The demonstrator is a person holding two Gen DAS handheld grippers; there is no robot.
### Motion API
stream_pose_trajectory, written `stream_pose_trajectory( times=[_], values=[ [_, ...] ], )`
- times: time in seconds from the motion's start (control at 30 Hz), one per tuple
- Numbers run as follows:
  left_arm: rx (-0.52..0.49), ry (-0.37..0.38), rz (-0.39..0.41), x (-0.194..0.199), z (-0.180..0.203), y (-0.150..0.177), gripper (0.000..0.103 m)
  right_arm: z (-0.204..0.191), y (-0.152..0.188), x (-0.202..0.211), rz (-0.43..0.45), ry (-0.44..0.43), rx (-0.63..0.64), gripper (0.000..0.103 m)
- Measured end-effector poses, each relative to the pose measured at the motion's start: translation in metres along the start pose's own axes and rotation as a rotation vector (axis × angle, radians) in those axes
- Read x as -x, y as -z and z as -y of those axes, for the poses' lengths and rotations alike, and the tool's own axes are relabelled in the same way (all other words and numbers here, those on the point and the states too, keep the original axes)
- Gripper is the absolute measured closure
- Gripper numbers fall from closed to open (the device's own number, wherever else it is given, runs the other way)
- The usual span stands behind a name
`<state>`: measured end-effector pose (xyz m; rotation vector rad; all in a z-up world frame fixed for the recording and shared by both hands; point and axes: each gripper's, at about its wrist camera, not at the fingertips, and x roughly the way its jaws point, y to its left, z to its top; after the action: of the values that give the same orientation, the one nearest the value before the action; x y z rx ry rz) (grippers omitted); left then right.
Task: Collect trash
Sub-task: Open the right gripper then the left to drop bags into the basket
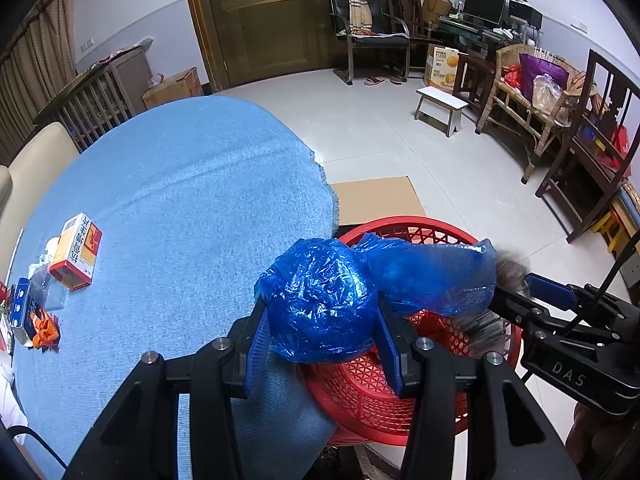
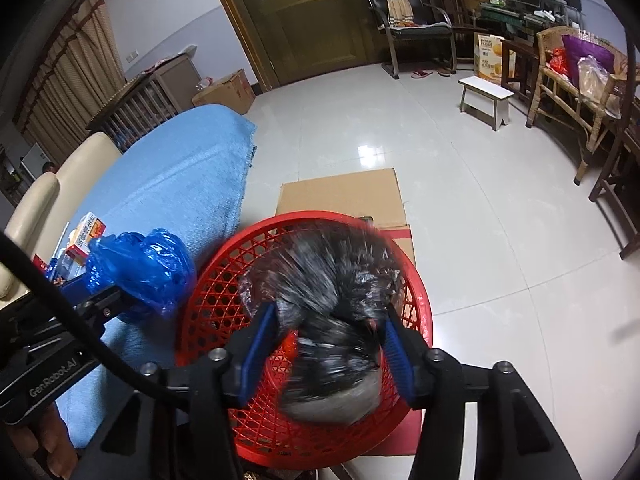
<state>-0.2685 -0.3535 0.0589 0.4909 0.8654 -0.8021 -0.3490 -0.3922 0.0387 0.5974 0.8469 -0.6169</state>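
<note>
My left gripper [image 1: 320, 306] is shut on a crumpled blue plastic bag [image 1: 320, 292] and holds it over the edge where the blue tablecloth [image 1: 180, 200] meets the red mesh basket [image 1: 400, 392]. In the right wrist view that bag [image 2: 148, 268] hangs left of the basket [image 2: 224, 280]. My right gripper [image 2: 330, 320] stands open above the basket. A black plastic bag [image 2: 332, 280], motion-blurred, lies between its blue pads [image 2: 260, 336] without being pressed, its lower end down in the basket.
On the cloth's left lie a red-and-white box [image 1: 76, 252], an orange wrapper [image 1: 46, 330] and a blue box [image 1: 20, 304]. Flat cardboard [image 2: 340, 196] lies on the tiled floor under the basket. A white stool [image 2: 486, 100], chairs and a wicker bench stand farther off.
</note>
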Motion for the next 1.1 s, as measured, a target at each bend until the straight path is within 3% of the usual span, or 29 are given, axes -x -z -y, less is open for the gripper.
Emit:
stream_pose_trajectory(
  times=[0.83, 0.93, 1.03, 1.1],
  values=[
    [-0.048, 0.031, -0.006, -0.003, 0.019, -0.004, 0.053, 0.021, -0.015, 0.037, 0.115, -0.003, -0.068, 0.042],
    [-0.06, 0.052, -0.017, -0.005, 0.024, -0.004, 0.047, 0.025, -0.016, 0.039, 0.119, -0.002, -0.08, 0.042],
    [-0.088, 0.035, -0.03, -0.009, 0.031, -0.004, 0.029, 0.028, -0.018, 0.041, 0.123, -0.003, -0.087, 0.042],
    [-0.1, 0.035, -0.03, -0.009, 0.033, -0.002, 0.029, 0.028, -0.018, 0.041, 0.123, -0.004, -0.088, 0.042]
  ],
)
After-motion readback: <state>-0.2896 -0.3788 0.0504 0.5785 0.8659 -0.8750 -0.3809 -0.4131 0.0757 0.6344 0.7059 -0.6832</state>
